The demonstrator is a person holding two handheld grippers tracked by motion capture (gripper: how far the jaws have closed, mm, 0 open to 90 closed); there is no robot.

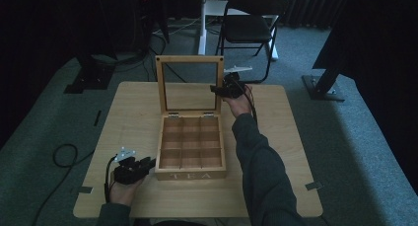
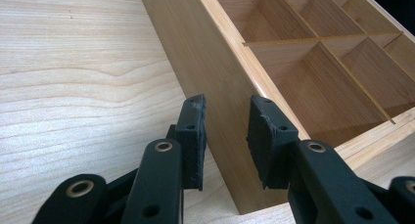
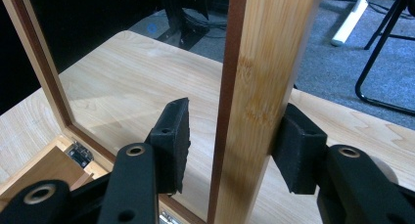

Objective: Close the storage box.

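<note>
A wooden tea box (image 1: 191, 149) sits mid-bench (image 1: 133, 112) with its glass-paned lid (image 1: 190, 85) upright; the right claw (image 1: 223, 90) straddles the lid's side rail, jaws apart with one pad against the wood, while the left claw (image 1: 144, 165) stands open at the box's front-left corner. Closing it well likely means steadying the box and easing the lid down slowly. The left gripper view reveals empty compartments (image 2: 313, 67); the right gripper view shows the hinge (image 3: 80, 154).
</note>
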